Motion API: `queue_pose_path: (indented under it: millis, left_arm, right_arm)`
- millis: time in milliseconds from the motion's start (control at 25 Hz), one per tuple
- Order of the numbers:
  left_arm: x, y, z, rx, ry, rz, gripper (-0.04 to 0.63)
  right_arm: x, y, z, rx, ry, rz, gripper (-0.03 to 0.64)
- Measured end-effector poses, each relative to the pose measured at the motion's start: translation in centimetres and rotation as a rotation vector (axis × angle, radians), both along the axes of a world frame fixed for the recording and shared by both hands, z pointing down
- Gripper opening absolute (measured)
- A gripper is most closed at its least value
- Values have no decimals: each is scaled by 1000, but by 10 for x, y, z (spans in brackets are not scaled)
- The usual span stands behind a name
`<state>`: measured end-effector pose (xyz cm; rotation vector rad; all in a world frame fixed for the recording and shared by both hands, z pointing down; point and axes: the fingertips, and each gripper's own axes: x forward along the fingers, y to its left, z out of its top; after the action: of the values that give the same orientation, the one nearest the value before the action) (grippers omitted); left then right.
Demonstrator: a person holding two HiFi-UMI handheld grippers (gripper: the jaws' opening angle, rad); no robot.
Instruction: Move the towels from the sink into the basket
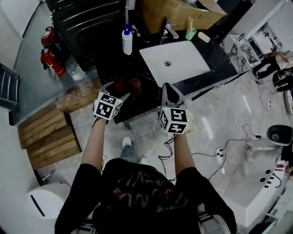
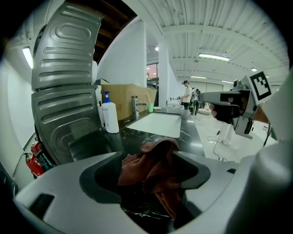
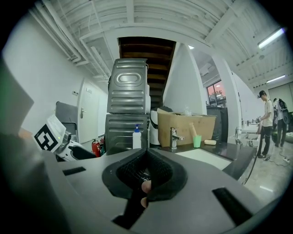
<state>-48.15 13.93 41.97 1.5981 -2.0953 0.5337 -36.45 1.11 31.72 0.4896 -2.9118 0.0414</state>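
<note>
A dark red towel point(image 1: 128, 85) lies bunched on the black countertop point(image 1: 219, 68), in front of and left of the white sink point(image 1: 183, 64). No towel shows in the sink's basin. My left gripper point(image 1: 122, 92) is down at the towel point(image 2: 153, 164), jaws wide open on either side of it, not pressing it. In the left gripper view the sink point(image 2: 158, 124) is just beyond. My right gripper point(image 1: 169, 90) hovers at the counter's front edge with its pads closed together point(image 3: 145, 171) and no towel in them. I see no basket that I can name.
A soap bottle point(image 1: 127, 40), faucet point(image 1: 168, 29), green cup point(image 1: 190, 33) and cardboard box point(image 1: 178, 11) stand behind the sink. A pale cream object point(image 1: 191, 124) is partly hidden below the right gripper. Left are a wooden pallet point(image 1: 46, 135) and red fire extinguishers point(image 1: 50, 57); cables trail on the floor.
</note>
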Motion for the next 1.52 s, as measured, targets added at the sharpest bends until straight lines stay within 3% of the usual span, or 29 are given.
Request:
queue_pose_path:
  millis: [280,520,720,920,1160,1520]
  left_arm:
    - [-5,-10,44,-127,64,46,354]
    - [-9,-15,55,-120,90,57,338]
    - [-2,-18,52,-96,101,74,187]
    - [-4,-17,40,-28,118,40,114]
    - [-9,-12,15,51,126,3,92]
    - [-11,-2,-37,170,70,-72,86]
  right_arm:
    - [1,-11,10,-1,26,33,15]
    - [-6,-14,17,-1,47,39,15]
    - [-7,-15,18,1,49,46,15]
    - [-8,-14,16,2,44,48,15]
    - [-7,-12,10,6,31,48,15]
    - [1,-10,-4,15,0,44,15]
